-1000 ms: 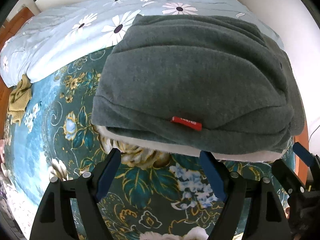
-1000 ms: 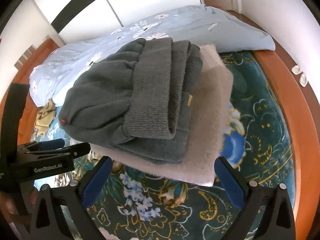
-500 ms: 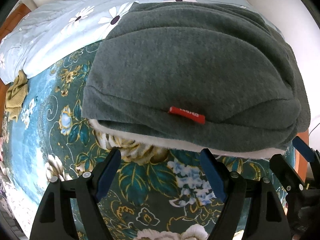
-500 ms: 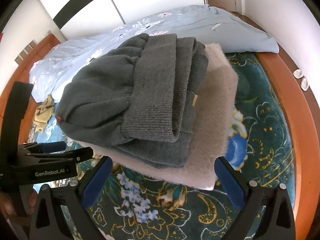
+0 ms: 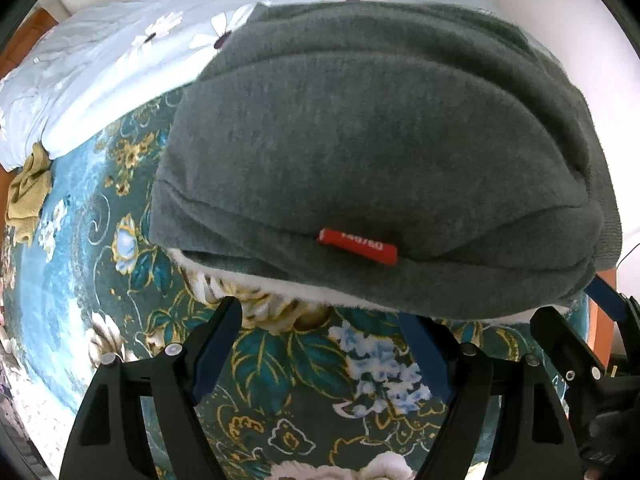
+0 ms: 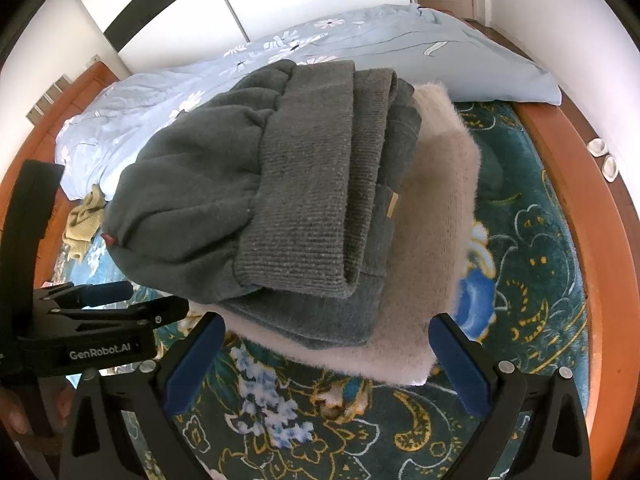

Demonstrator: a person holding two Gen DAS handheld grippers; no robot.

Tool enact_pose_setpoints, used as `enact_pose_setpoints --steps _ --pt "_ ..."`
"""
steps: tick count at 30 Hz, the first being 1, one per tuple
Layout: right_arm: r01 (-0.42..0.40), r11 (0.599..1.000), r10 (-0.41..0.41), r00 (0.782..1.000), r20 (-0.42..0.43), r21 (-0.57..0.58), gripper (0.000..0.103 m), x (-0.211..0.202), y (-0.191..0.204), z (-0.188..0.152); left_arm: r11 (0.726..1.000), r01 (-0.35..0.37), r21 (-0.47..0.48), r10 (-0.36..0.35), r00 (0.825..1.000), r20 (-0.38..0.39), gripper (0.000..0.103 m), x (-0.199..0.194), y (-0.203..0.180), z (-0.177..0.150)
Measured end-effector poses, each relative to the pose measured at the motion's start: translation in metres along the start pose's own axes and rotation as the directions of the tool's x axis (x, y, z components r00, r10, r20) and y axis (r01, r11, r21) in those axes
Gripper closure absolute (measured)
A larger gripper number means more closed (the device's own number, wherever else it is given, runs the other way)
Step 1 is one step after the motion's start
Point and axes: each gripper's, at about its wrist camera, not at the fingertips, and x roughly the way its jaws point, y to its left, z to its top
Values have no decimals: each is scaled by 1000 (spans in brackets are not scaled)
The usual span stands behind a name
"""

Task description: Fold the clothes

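Observation:
A folded dark grey-green sweater (image 5: 380,148) with a small red tag (image 5: 357,246) lies on top of a folded fuzzy cream garment (image 6: 436,240) on the bed. The sweater also shows in the right wrist view (image 6: 280,200), ribbed hem on top. My left gripper (image 5: 320,344) is open and empty, its fingers just short of the stack's near edge. My right gripper (image 6: 326,354) is open and empty, its blue pads (image 6: 460,364) flanking the stack's near corner. The left gripper also shows at the left of the right wrist view (image 6: 108,300).
The stack lies on a teal floral bedspread (image 5: 100,240). A light blue daisy-print duvet (image 5: 120,60) is bunched behind it. A crumpled yellow-green cloth (image 5: 28,196) lies at the left. The wooden bed frame (image 6: 580,208) runs along the right.
Both grippers have moved closer to the stack, which now fills more of each view. Both stay open.

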Motion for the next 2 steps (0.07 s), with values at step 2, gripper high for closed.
enact_pose_setpoints --steps 2 --pt "2 1000 -2 1000 -4 2 0 0 0 0 1000 7 4 -7 1000 0 21 0 -1 1"
